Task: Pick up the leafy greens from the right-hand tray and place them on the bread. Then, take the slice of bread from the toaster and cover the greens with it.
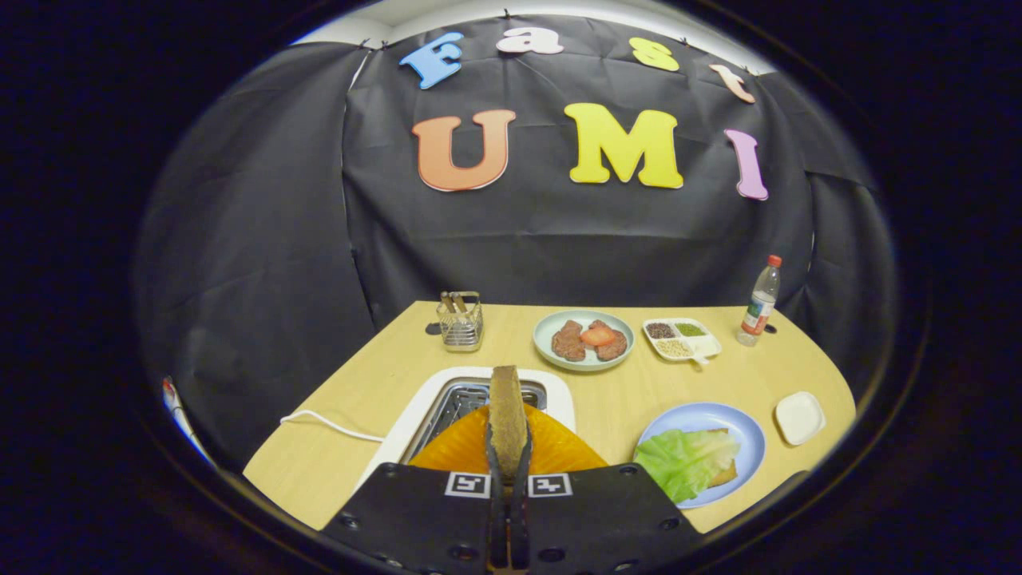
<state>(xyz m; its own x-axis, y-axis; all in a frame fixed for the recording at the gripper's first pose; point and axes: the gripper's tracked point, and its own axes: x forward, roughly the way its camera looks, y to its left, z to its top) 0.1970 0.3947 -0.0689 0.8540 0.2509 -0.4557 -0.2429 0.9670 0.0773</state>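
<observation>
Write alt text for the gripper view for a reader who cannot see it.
The hand-held gripper is shut on a slice of bread, held upright above the white toaster. To the right, a blue plate holds leafy greens laid over another bread slice. Farther back on the wooden table stand a plate of meat, a compartment tray, a bottle and a utensil holder.

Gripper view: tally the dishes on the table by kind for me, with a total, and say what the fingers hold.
Round plates: 2, the blue plate under the greens and the pale green plate.
Divided trays: 1, the white tray.
Small white dishes: 1.
Total: 4.
The gripper is shut on the bread slice above the toaster.
</observation>
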